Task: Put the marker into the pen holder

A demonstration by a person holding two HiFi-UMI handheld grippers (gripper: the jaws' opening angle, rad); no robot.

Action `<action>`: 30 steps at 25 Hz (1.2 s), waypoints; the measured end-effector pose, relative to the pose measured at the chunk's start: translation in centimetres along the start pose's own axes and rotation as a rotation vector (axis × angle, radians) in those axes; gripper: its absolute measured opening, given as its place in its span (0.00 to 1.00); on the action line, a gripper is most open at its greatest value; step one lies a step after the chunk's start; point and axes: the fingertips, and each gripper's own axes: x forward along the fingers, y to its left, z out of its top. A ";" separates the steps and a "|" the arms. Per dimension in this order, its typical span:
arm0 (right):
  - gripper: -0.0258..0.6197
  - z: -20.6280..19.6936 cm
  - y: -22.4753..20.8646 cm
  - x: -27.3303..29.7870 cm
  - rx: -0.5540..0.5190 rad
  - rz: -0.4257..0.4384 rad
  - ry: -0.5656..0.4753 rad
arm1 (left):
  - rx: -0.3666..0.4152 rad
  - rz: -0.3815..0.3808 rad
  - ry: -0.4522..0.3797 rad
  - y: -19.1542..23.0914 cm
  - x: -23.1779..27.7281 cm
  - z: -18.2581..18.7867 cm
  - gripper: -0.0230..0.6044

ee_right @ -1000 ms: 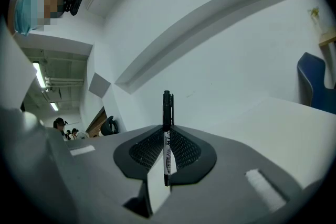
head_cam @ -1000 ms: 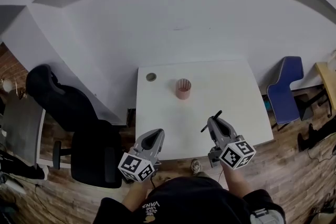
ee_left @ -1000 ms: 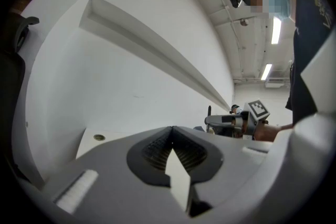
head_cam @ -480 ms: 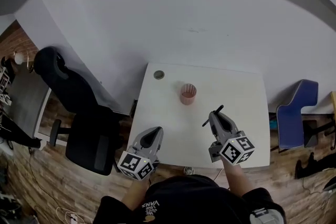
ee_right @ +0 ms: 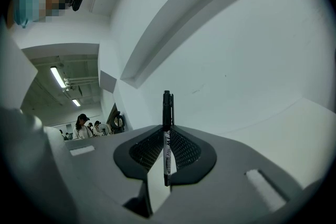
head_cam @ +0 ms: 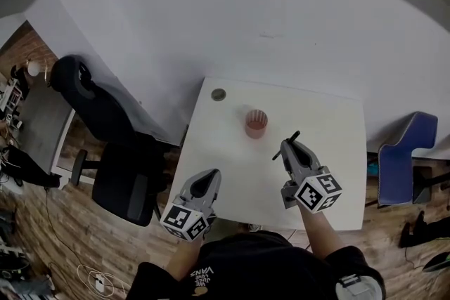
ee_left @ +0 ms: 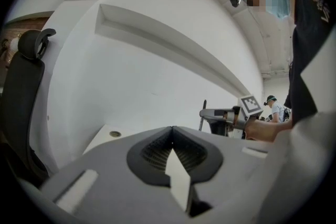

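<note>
- The marker (ee_right: 167,107) is black and clamped crosswise between the jaws of the right gripper (ee_right: 167,127). Its capped end sticks up past the jaw tips, and its printed barrel runs down between the pads.
- The right gripper's jaws are nearly together, closed on the marker's thin barrel.
- In the head view the marker is above the table (head_cam: 330,151), slanted, to the right of the holder and nearer the person. It does not touch the holder.
- The holder (head_cam: 256,123) is a pinkish cup standing upright on the far middle of the white table, with its mouth open.
- The left gripper (ee_left: 172,129) has its jaws pressed together with nothing between them. It is held over the table's near-left edge, well apart from the holder.
- A small round disc (head_cam: 219,94) sits near the table's far-left corner.
- A black chair (head_cam: 119,172) stands left of the table, and a blue chair (head_cam: 399,158) stands to its right.
- The floor (head_cam: 49,235) is wood plank, and a white wall rises behind the table.
</note>
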 end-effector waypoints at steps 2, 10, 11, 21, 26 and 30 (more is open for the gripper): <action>0.10 0.0 -0.3 0.7 -0.004 -0.015 -0.002 | 0.002 -0.004 0.003 0.6 0.3 0.2 0.12; 0.10 1.4 -1.1 4.4 -0.050 -0.059 -0.055 | 0.008 -0.034 0.012 2.7 1.3 1.5 0.12; 0.10 1.6 -1.2 4.9 -0.059 -0.065 -0.062 | 0.010 -0.035 0.013 3.0 1.4 1.6 0.12; 0.10 1.4 -3.0 8.3 -0.080 -0.103 -0.111 | 0.005 0.003 0.021 5.1 0.1 1.7 0.12; 0.10 0.4 -4.0 9.7 -0.078 -0.116 -0.113 | 0.015 0.022 0.024 5.7 -0.6 1.7 0.12; 0.10 -1.2 -4.8 10.7 -0.092 -0.128 -0.095 | 0.015 0.045 0.026 6.1 -1.1 1.8 0.12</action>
